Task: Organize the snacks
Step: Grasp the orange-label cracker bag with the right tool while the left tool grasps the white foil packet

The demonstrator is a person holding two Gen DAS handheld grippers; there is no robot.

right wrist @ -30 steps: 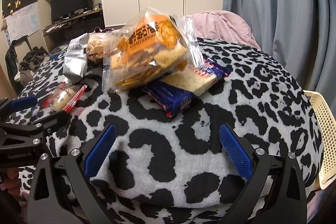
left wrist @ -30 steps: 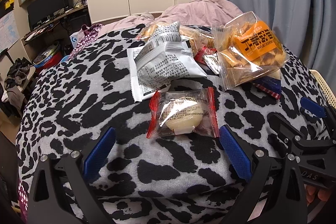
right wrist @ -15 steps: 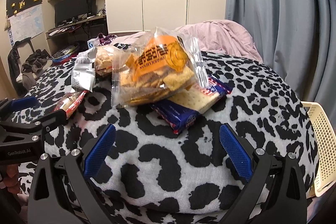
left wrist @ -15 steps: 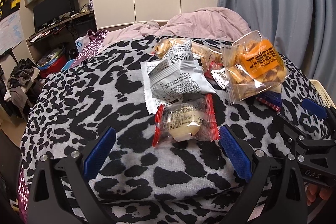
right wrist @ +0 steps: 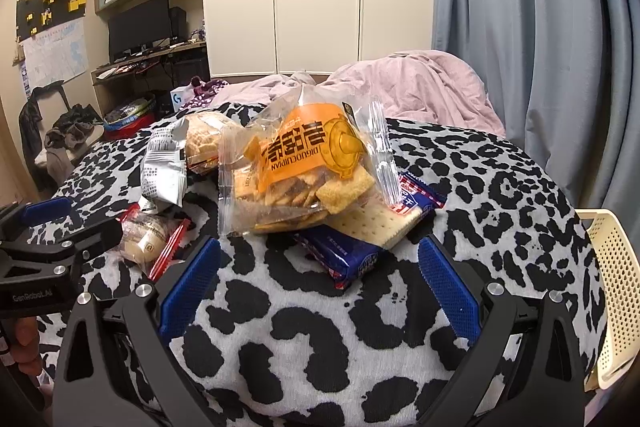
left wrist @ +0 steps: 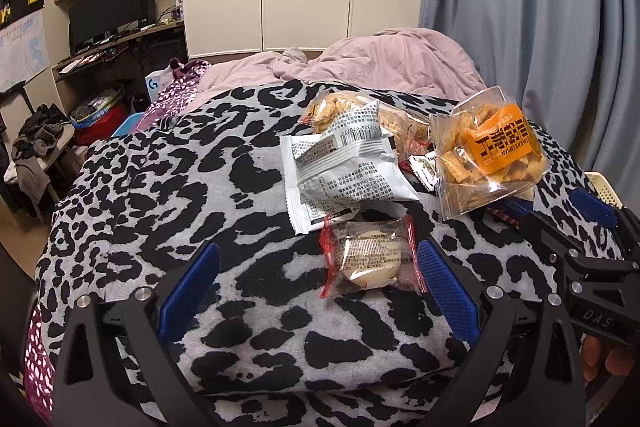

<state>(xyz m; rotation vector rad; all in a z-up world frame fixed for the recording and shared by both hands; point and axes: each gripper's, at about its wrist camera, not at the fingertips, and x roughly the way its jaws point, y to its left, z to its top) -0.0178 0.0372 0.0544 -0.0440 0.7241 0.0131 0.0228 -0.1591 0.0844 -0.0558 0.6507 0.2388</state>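
The snacks sit in a loose heap on a bed covered by a leopard-print blanket, toward the centre and right of both frames. In the left wrist view the left gripper is spread wide and holds nothing; a small round cake in a clear, red-edged wrapper lies between its fingers, close to the right one, though whether it touches cannot be told. Above it a white packet overlaps a bag of biscuits that is mostly hidden. At right a clear bag with an orange label covers nearly all of a blue cracker pack, of which only a sliver shows. The right gripper enters at the right edge, cut off.

In the right wrist view the right gripper is also spread and empty, its fingers flanking the near end of the blue cracker pack, which lies half under the orange-labelled bag. The left gripper's body blocks part of the small cake at lower left.

Bare blanket lies open across the left half of the left wrist view and in the foreground of both. A cream plastic basket stands just past the bed's right edge, partly cut off by the frame.
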